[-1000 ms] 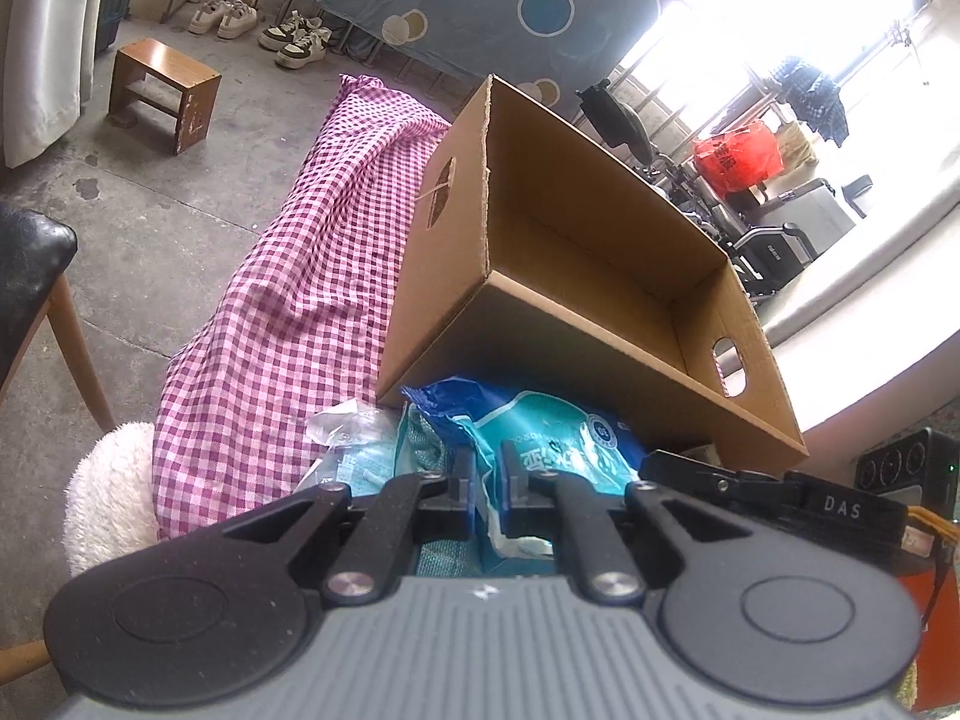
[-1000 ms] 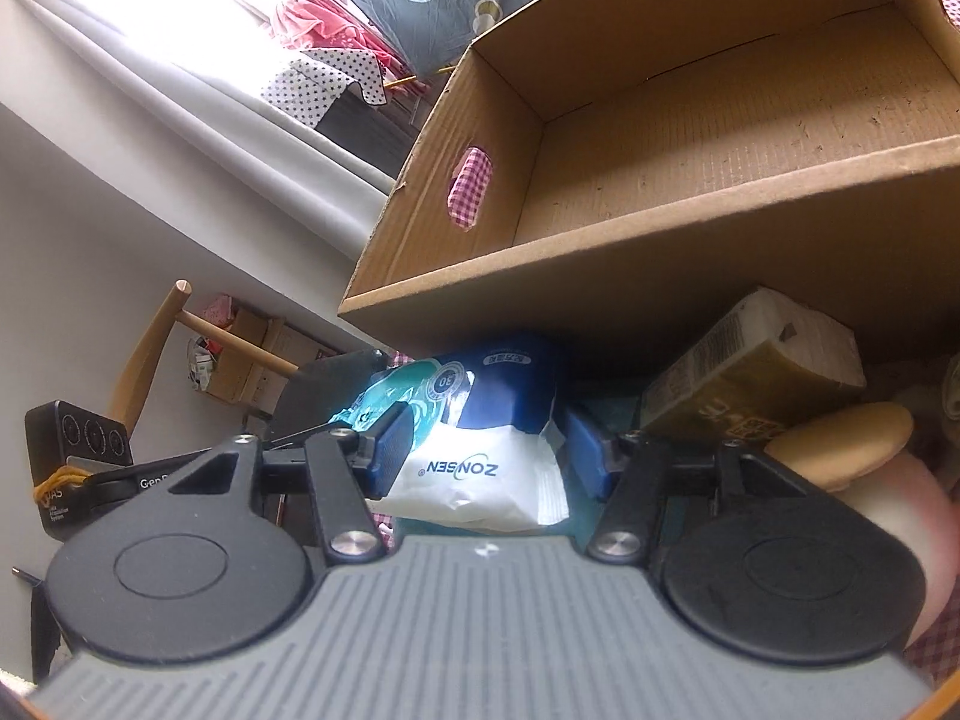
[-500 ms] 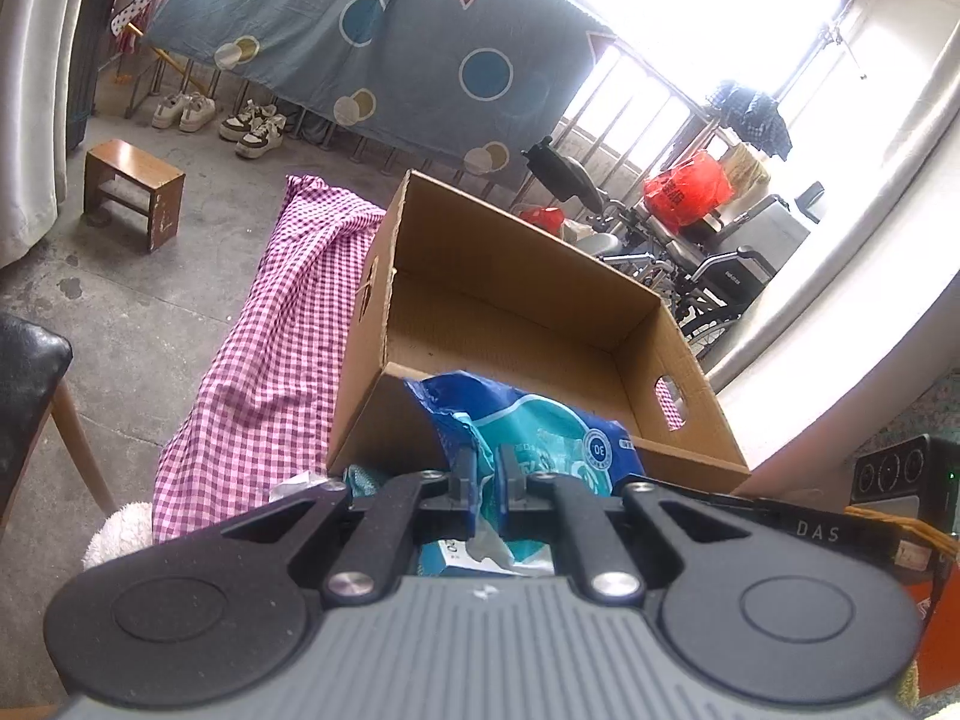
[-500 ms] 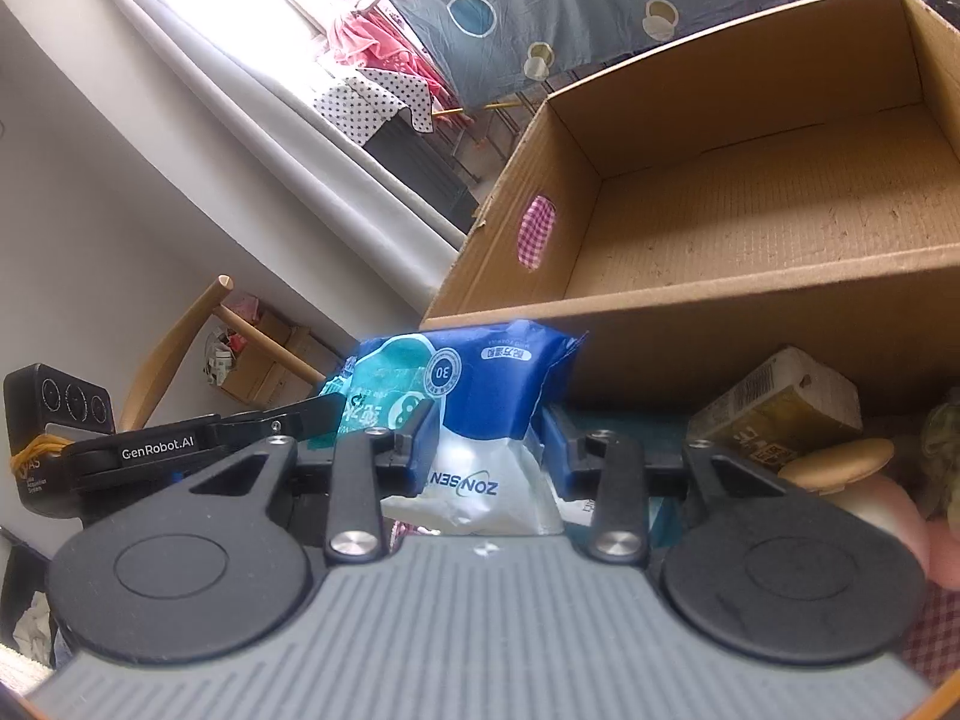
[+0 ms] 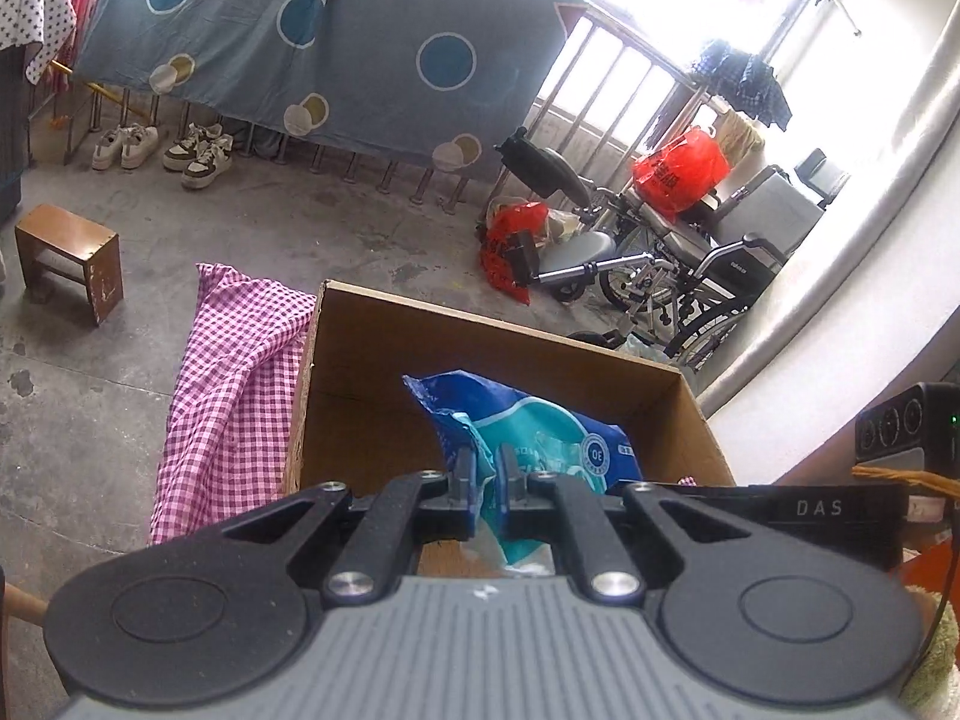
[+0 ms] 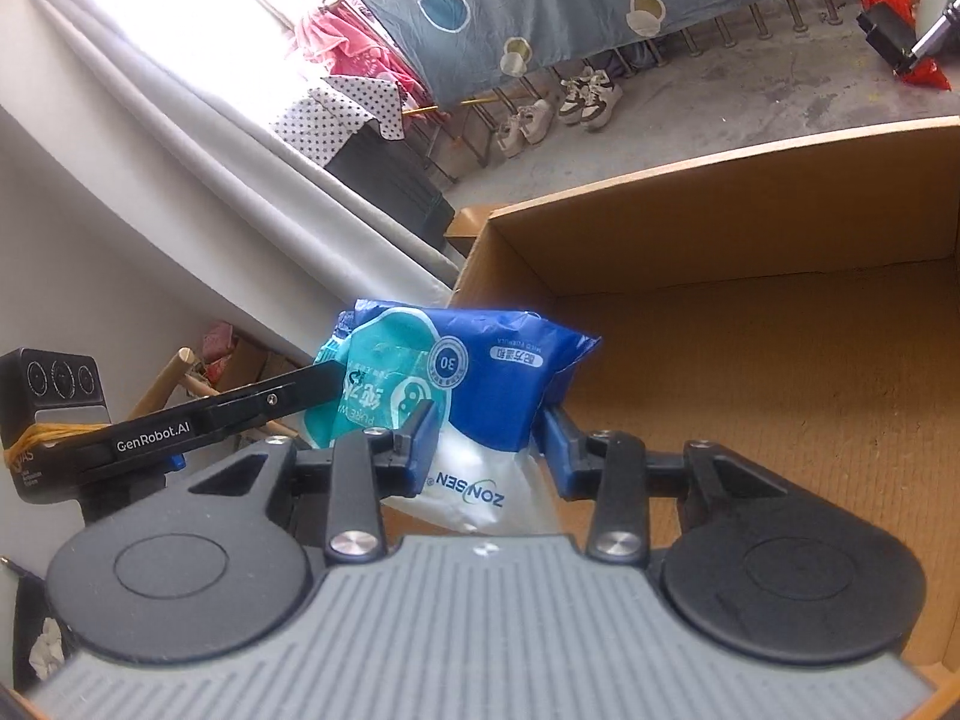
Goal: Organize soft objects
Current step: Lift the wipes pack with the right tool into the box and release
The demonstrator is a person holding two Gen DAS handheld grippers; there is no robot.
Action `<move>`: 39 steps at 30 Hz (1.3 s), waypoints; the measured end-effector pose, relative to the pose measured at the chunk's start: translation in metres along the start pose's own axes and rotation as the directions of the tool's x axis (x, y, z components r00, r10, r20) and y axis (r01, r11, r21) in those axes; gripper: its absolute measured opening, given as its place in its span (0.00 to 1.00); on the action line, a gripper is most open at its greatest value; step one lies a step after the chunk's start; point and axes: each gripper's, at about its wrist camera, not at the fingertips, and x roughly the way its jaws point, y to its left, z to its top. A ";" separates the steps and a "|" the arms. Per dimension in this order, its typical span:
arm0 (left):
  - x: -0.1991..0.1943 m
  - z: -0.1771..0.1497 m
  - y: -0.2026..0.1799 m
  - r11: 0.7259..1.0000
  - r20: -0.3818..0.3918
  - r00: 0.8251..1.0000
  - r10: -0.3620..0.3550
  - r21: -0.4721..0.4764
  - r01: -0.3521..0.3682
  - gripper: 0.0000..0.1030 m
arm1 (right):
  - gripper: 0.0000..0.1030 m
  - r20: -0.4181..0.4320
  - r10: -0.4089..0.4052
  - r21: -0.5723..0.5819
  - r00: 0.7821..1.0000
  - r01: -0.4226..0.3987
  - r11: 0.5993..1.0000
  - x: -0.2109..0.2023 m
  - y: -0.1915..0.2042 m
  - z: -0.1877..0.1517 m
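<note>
On the far left of the left wrist view, a pink checked cloth point(image 5: 234, 396) hangs over the worktop edge, touching the left wall of the open cardboard box point(image 5: 372, 360). The box looks empty inside, though the tongs hide its near floor.

The left tongs point(image 5: 485, 468) are pinched almost fully together on a thin edge of the blue and teal wipes pack point(image 5: 540, 438), so they hold it by the film only. In the right wrist view the same pack point(image 6: 480, 384) sits between the right tongs point(image 6: 489, 441), which grip its body at a middling width; those jaws have just been closing, with the pack between them. The left tool's black finger reaches the pack from the left in that view.

So both hands carry one soft pack, which hangs in the air above the box's near left corner, not yet resting on the box floor. Its long axis runs roughly across the line of the right tongs, from the left tool toward the box's middle, and it tilts a little.

The relation that matters: the pack is straight ahead of both tongs, and the open box floor lies ahead, below and to the right of it. Neither hand is clearly nearer. The coming move is probably a lowering into the box before either grip lets go.
</note>
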 end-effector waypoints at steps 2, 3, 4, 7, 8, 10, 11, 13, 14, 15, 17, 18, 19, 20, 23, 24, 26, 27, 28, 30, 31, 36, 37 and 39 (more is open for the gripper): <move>0.034 0.014 0.009 1.000 -0.045 0.999 0.027 -0.011 -0.028 0.07 | 0.36 -0.034 -0.022 0.024 0.999 0.023 0.999 0.024 -0.019 0.023; 0.049 0.020 0.011 0.999 -0.062 0.997 0.046 -0.005 -0.047 0.07 | 0.36 -0.039 -0.036 0.040 0.999 0.037 0.999 0.035 -0.029 0.033; 0.059 0.024 0.013 0.998 -0.069 0.996 0.056 -0.004 -0.057 0.07 | 0.36 -0.048 -0.050 0.042 0.998 0.052 0.998 0.046 -0.037 0.042; 0.093 0.029 0.018 0.990 -0.064 0.988 0.141 0.017 -0.140 0.23 | 0.35 -0.059 -0.071 0.055 0.996 0.074 0.996 0.076 -0.061 0.060; 0.104 0.029 0.019 0.984 -0.064 0.983 0.175 0.036 -0.173 0.34 | 0.35 -0.063 -0.088 0.050 0.994 0.091 0.995 0.088 -0.068 0.063; 0.116 0.027 0.020 0.974 -0.064 0.973 0.221 0.068 -0.217 0.35 | 0.36 -0.076 -0.148 0.039 0.986 0.151 0.988 0.110 -0.082 0.065; 0.118 0.024 0.020 0.970 -0.066 0.969 0.236 0.077 -0.231 0.35 | 0.36 -0.099 -0.166 0.043 0.981 0.171 0.984 0.118 -0.088 0.066; 0.113 0.023 0.021 0.978 -0.084 0.975 0.206 0.063 -0.201 0.39 | 0.36 -0.164 -0.178 0.088 0.970 0.194 0.977 0.136 -0.098 0.059; 0.106 0.023 0.025 0.987 -0.100 0.982 0.162 0.030 -0.160 0.41 | 0.36 -0.193 -0.181 0.097 0.964 0.203 0.974 0.141 -0.100 0.057; 0.098 0.022 0.028 0.993 -0.112 0.987 0.114 -0.005 -0.115 0.43 | 0.37 -0.210 -0.185 0.100 0.960 0.210 0.973 0.142 -0.101 0.056; 0.077 0.018 0.033 0.997 -0.108 0.993 0.044 -0.059 -0.051 0.49 | 0.42 -0.250 -0.189 0.088 0.950 0.217 0.972 0.146 -0.099 0.050; 0.065 0.016 0.035 0.997 -0.096 0.995 0.031 -0.071 -0.038 0.53 | 0.44 -0.279 -0.189 0.085 0.942 0.220 0.972 0.150 -0.095 0.046; 0.054 0.013 0.037 0.996 -0.081 0.996 0.025 -0.085 -0.032 0.55 | 0.47 -0.305 -0.196 0.079 0.932 0.230 0.970 0.155 -0.092 0.041; 0.041 0.009 0.038 0.995 -0.063 0.998 0.012 -0.094 -0.018 0.55 | 0.49 -0.323 -0.205 0.067 0.924 0.238 0.969 0.158 -0.088 0.038; 0.012 -0.002 0.044 0.992 -0.030 1.000 -0.002 -0.129 -0.002 0.57 | 0.49 -0.339 -0.217 0.028 0.915 0.240 0.970 0.172 -0.075 0.034; 0.003 -0.007 0.046 0.991 -0.020 1.000 -0.003 -0.132 0.000 0.58 | 0.48 -0.329 -0.223 0.015 0.917 0.241 0.970 0.174 -0.071 0.035; -0.012 -0.017 0.049 0.991 -0.003 1.000 0.011 -0.131 -0.012 0.61 | 0.47 -0.295 -0.257 -0.029 0.920 0.260 0.965 0.181 -0.058 0.038; -0.021 -0.023 0.051 0.992 0.011 1.000 0.026 -0.124 -0.025 0.64 | 0.46 -0.280 -0.270 -0.051 0.921 0.267 0.962 0.184 -0.054 0.040; -0.027 -0.028 0.052 0.992 0.022 0.999 0.039 -0.118 -0.037 0.66 | 0.46 -0.264 -0.282 -0.074 0.922 0.273 0.959 0.188 -0.048 0.041; -0.041 -0.041 0.051 0.992 0.051 0.995 0.090 -0.091 -0.085 0.73 | 0.45 -0.254 -0.291 -0.113 0.922 0.271 0.956 0.195 -0.039 0.041; -0.046 -0.048 0.051 0.992 0.064 0.992 0.107 -0.080 -0.102 0.75 | 0.45 -0.247 -0.309 -0.144 0.918 0.280 0.949 0.199 -0.033 0.040; -0.064 -0.085 0.046 0.988 0.094 0.984 0.152 -0.039 -0.149 0.87 | 0.48 -0.226 -0.309 -0.174 0.924 0.274 0.946 0.199 -0.026 0.031; -0.066 -0.091 0.045 0.987 0.097 0.983 0.157 -0.041 -0.154 0.87 | 0.49 -0.214 -0.310 -0.182 0.926 0.274 0.944 0.198 -0.028 0.032; -0.072 -0.103 0.043 0.986 0.103 0.981 0.167 -0.039 -0.163 0.87 | 0.50 -0.198 -0.334 -0.199 0.922 0.296 0.934 0.192 -0.025 0.031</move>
